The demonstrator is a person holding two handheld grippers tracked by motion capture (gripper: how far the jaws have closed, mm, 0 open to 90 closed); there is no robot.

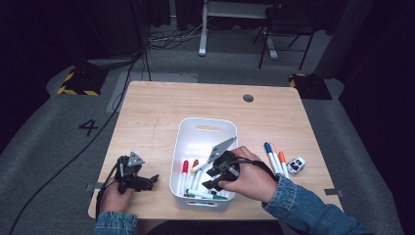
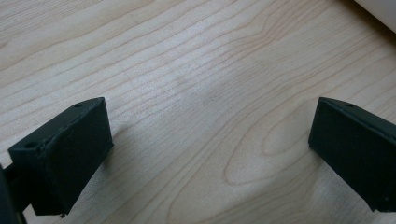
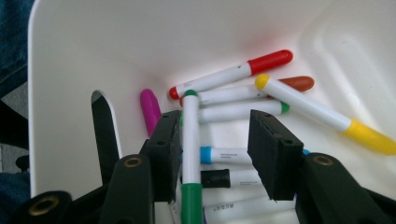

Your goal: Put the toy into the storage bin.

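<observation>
My right gripper [image 1: 211, 180] reaches down into a white bin [image 1: 205, 121] at the table's middle. In the right gripper view its jaws [image 3: 217, 144] stand apart over a heap of markers. A white marker with a green cap [image 3: 190, 135] lies between them, against the left pad and clear of the right one. Red-capped [image 3: 233, 72], yellow-capped [image 3: 317, 112] and magenta [image 3: 150, 109] markers lie further in. My left gripper [image 1: 151, 180] rests low on the bare wood left of the bin. Its jaws [image 2: 210, 154] are wide open with nothing between them.
Three markers [image 1: 275, 159] with blue and orange caps lie on the table right of the bin, beside a small white toy car [image 1: 296, 165]. A round cable hole [image 1: 248, 98] sits near the far edge. The bin's corner [image 2: 380, 9] shows in the left gripper view.
</observation>
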